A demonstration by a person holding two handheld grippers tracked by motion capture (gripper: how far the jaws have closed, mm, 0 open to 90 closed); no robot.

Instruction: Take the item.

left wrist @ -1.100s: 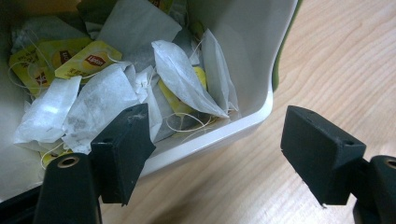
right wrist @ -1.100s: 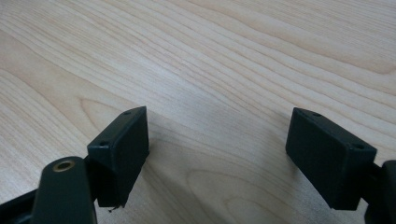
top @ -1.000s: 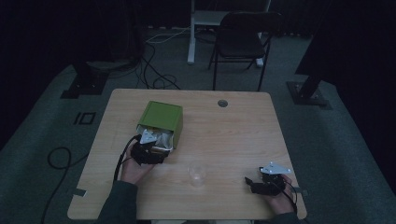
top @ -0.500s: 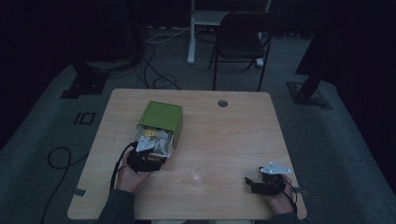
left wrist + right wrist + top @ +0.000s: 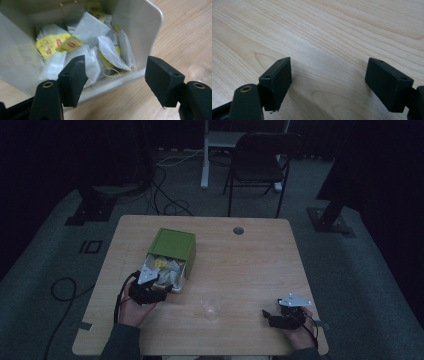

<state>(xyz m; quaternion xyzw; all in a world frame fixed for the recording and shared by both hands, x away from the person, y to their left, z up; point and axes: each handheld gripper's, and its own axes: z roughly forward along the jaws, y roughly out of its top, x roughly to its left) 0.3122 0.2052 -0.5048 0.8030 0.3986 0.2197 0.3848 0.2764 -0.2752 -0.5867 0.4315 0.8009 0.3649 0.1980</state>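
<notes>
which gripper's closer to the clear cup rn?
Left. The left gripper sits at the tea bag box's open end, just up-left of the clear cup; the right gripper rests farther off, near the table's right edge.

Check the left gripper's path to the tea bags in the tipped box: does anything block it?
Nothing visible does. The left gripper is open at the mouth of the box, and the tea bags lie directly ahead. The clear cup stands off to the side.
</notes>
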